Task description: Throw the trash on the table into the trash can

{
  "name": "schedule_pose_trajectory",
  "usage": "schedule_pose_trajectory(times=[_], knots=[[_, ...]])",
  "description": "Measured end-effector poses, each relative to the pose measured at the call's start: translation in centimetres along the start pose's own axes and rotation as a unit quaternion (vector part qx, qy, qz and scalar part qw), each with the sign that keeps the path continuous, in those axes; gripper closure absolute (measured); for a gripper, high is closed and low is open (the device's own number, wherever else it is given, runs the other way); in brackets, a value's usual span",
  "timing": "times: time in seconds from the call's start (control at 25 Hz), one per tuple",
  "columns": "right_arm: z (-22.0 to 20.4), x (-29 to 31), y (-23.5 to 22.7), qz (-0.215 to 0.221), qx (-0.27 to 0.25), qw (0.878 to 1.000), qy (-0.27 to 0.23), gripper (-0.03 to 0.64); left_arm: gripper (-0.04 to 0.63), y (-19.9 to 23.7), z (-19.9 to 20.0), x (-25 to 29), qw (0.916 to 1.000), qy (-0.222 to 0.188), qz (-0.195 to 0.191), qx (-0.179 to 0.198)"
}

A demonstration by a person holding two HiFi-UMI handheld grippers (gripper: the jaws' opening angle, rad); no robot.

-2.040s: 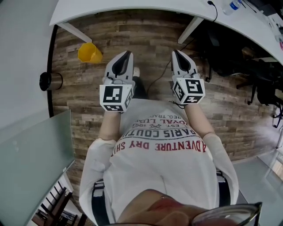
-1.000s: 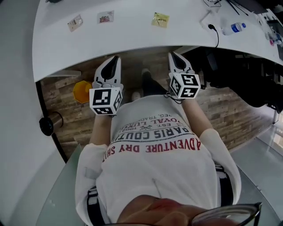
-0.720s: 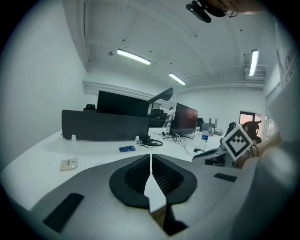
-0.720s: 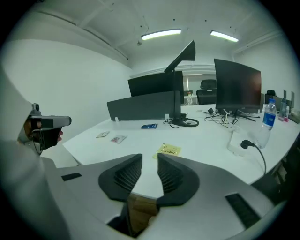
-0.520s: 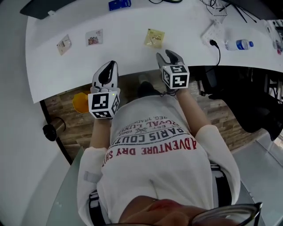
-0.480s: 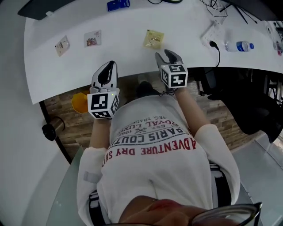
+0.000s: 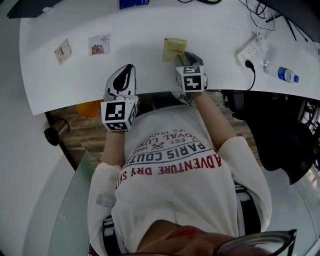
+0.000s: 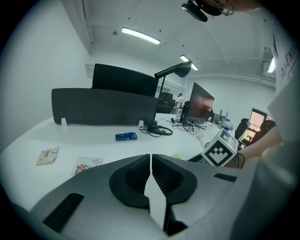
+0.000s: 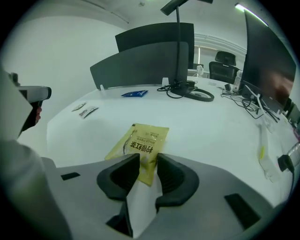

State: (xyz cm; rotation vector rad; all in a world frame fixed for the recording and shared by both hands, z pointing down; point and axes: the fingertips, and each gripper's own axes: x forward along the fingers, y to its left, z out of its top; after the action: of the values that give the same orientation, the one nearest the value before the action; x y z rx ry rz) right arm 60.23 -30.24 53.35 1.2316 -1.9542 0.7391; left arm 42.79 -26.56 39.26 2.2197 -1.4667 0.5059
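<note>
Straddles near corner of yellow sachet, flat on white table, with right gripper jaws parted, just narrowing; holds left gripper clenched, empty. Risks skidding thin sachet away on shallow bite.

The desk is white. On it are a yellow packet with dark print, a blue packet, a beige packet and a pale, multicoloured packet. The left gripper and right gripper are grey with black jaws and black-and-white square markers. The bin is orange-yellow, and the floor is brown planks.
</note>
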Motion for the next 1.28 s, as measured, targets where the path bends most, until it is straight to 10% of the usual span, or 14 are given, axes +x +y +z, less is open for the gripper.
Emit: schedule_pose_trajectory(times=[0.44,0.76,1.0,1.28], knots=[[3.9,-1.1,2.8,0.075,0.027,0.996,-0.043,0.578,0.561,1.9,0.7,-0.8,0.9997,-0.014,0.017,0.001],[9.7,-2.1,18.3,0.187,-0.067,0.977,-0.073,0.577,0.561,11.1,-0.6,-11.2,0.9887,-0.058,0.125,-0.059],[9.9,-2.1,38.6,0.287,-0.172,0.940,-0.064,0.577,0.561,21.9,-7.7,-25.2,0.9563,-0.070,0.250,-0.135],[3.1,-1.9,61.2,0.396,-0.297,0.869,-0.004,0.577,0.561,30.7,-19.5,-41.0,0.8911,-0.071,0.380,-0.238]])
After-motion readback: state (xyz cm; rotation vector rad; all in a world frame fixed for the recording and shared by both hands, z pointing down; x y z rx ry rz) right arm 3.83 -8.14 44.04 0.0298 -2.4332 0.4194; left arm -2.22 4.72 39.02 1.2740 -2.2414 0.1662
